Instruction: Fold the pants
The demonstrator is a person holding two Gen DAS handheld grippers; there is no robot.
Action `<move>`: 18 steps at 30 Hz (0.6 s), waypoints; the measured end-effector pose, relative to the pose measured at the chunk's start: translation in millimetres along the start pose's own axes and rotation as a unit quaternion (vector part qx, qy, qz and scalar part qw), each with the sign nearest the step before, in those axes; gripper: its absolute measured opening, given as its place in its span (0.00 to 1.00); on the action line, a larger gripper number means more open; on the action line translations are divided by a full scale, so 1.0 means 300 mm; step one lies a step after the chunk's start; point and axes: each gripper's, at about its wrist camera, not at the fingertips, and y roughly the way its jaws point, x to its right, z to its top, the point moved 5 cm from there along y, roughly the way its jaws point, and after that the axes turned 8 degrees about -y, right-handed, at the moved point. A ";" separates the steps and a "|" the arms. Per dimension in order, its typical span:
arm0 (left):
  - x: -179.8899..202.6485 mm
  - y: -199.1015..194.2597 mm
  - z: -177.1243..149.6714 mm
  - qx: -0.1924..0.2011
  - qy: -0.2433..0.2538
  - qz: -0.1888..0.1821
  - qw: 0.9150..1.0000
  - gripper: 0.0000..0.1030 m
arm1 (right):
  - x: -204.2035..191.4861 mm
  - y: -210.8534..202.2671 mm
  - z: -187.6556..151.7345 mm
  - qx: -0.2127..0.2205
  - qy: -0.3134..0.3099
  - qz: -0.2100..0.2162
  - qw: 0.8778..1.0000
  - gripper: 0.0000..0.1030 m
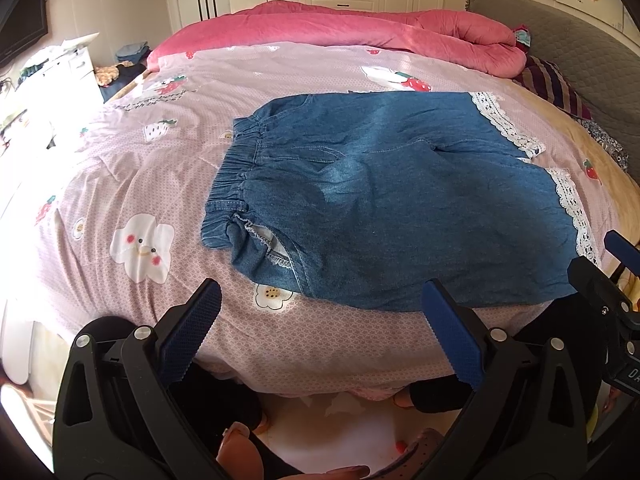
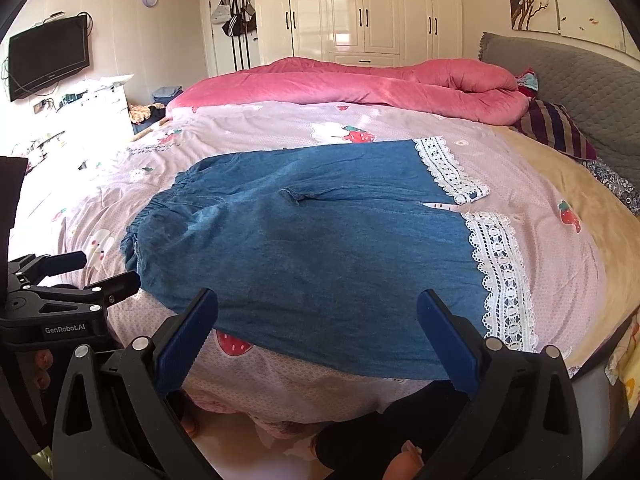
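Note:
Blue denim pants (image 1: 392, 196) lie spread flat on the bed, elastic waistband to the left, white lace leg hems (image 1: 568, 208) to the right. The right wrist view shows the same pants (image 2: 320, 248) and the lace hems (image 2: 500, 276). My left gripper (image 1: 320, 300) hovers open above the near bed edge, short of the pants' near side. My right gripper (image 2: 318, 308) is open too, its blue pads over the near edge of the denim with nothing between them. Each gripper shows at the side of the other's view: the right gripper (image 1: 616, 264), the left gripper (image 2: 80, 276).
The bed has a pink patterned sheet (image 1: 160, 184). A rolled pink quilt (image 1: 360, 28) lies across its far side, a striped pillow (image 1: 556, 84) and grey headboard (image 1: 580, 48) at the right. A person's legs and feet (image 1: 240, 448) stand at the bed's edge. White wardrobes (image 2: 360, 8) line the back wall.

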 end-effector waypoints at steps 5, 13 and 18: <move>0.000 -0.003 0.001 0.001 0.000 -0.001 1.000 0.91 | -0.004 0.001 0.001 0.000 0.000 -0.001 1.000 0.96; 0.000 -0.005 0.002 0.001 0.001 0.000 1.000 0.91 | -0.001 0.005 -0.001 0.000 0.000 -0.001 1.000 0.96; 0.001 -0.004 0.001 0.000 0.001 0.000 1.000 0.91 | 0.001 0.016 -0.004 -0.003 0.001 0.000 1.000 0.96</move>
